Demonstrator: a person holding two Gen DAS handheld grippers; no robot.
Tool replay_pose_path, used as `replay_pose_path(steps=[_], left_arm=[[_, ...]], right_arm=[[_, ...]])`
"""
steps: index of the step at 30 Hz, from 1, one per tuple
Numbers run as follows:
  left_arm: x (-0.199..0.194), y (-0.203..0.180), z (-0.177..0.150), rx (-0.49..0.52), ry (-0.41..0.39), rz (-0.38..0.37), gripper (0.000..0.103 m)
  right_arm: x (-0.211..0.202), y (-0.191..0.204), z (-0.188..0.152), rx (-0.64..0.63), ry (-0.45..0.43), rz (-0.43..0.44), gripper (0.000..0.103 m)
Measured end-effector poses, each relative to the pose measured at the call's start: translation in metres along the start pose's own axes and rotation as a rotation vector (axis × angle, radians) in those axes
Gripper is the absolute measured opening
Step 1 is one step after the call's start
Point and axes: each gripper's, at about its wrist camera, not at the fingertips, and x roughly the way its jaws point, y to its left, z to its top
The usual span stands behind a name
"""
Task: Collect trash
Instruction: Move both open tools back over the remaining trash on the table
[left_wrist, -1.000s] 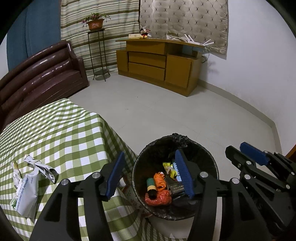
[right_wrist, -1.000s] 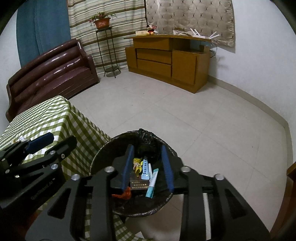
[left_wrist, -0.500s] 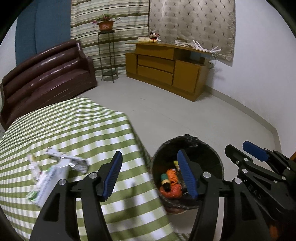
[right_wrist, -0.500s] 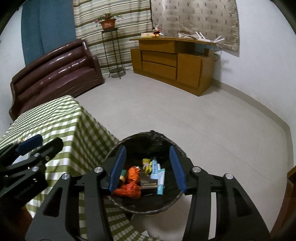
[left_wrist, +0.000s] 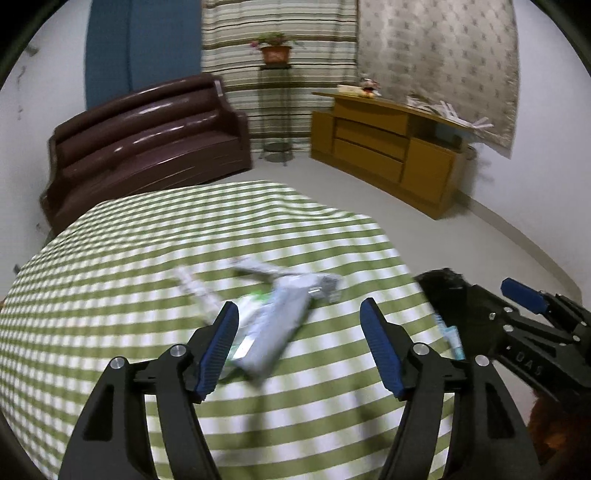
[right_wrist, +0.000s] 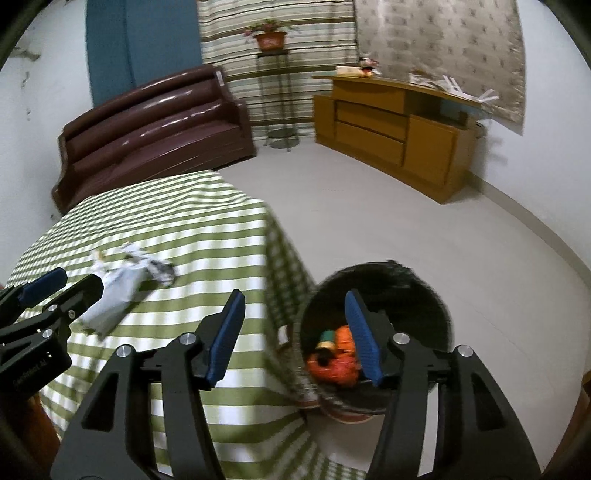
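Observation:
Crumpled white and grey wrappers (left_wrist: 273, 317) lie on the green checked tablecloth (left_wrist: 147, 258), blurred by motion. My left gripper (left_wrist: 299, 347) is open and empty, hovering just above and in front of them. The wrappers also show in the right wrist view (right_wrist: 122, 284). My right gripper (right_wrist: 291, 332) is open and empty, over the table's corner beside the black-lined trash bin (right_wrist: 413, 284), which holds orange trash (right_wrist: 340, 365) and other items. The bin's rim shows in the left wrist view (left_wrist: 439, 280).
A brown sofa (left_wrist: 147, 140) stands behind the table. A wooden cabinet (left_wrist: 391, 147) and a plant stand (left_wrist: 275, 107) are along the far wall. Light tiled floor (right_wrist: 406, 221) lies to the right of the table.
Both grippers have swung left from over the bin toward the table. The left gripper now faces the wrappers. The right gripper has opened wider.

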Motion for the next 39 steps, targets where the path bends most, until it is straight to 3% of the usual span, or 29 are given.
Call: replay_pose_path(steps=[14, 23, 28, 33, 39], left_arm=[[-0.020, 0.117, -0.035, -0.138, 0.011, 0.152, 0.067], [-0.023, 0.153, -0.048, -0.185, 0.020, 0.164, 0.067], [-0.020, 0.161, -0.049, -0.199, 0.029, 0.156, 0.067], [-0.019, 0.162, -0.049, -0.196, 0.032, 0.145, 0.067], [-0.014, 0.157, -0.047, -0.188, 0.036, 0.125, 0.067]], right_arm=[[0.008, 0.107, 0.001, -0.100, 0.031, 0.118, 0.055], [0.029, 0.155, 0.001, -0.124, 0.081, 0.141, 0.055], [0.037, 0.160, -0.004, -0.147, 0.109, 0.105, 0.055], [0.038, 0.142, -0.009, -0.142, 0.123, 0.039, 0.055], [0.040, 0.125, -0.007, -0.117, 0.123, 0.020, 0.055]])
